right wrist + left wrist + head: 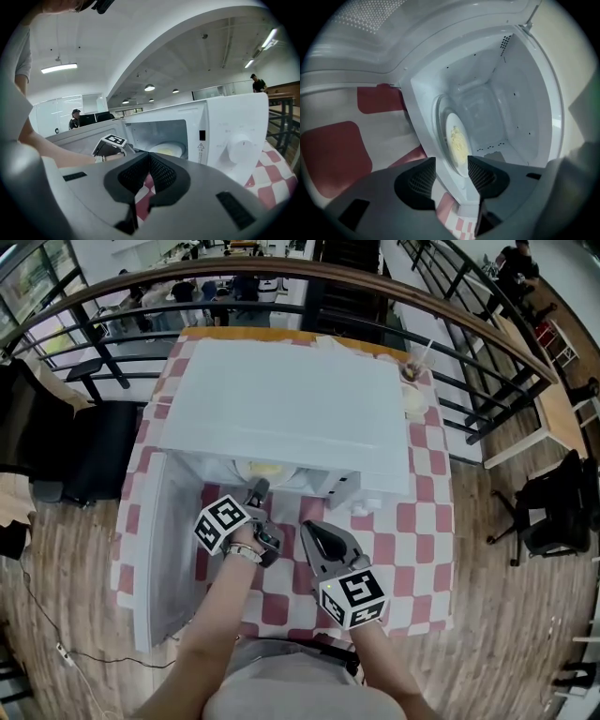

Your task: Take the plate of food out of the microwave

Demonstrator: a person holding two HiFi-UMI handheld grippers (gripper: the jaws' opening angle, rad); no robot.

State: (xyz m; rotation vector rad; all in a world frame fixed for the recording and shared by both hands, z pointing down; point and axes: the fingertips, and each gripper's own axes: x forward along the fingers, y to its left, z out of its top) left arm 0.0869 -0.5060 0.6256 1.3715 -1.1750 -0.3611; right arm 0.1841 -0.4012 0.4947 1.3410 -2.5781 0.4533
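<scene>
We log a white box-shaped microwave oven (291, 404) on a red-and-white checked tablecloth (412, 521), with its white door (173, 549) swung open at the left. The left gripper (451, 161) has its jaws wide apart and sits at the cavity mouth, pointing in, with neither pad pressing on anything. The round white plate of yellow food (457, 143) lies inside the cavity just ahead of it. The plate's near rim shows in the gap between the jaws, ungripped. The right gripper (149, 157) has its jaws closed together and empty, and is held over the tablecloth in front of the oven, apart from the plate.
</scene>
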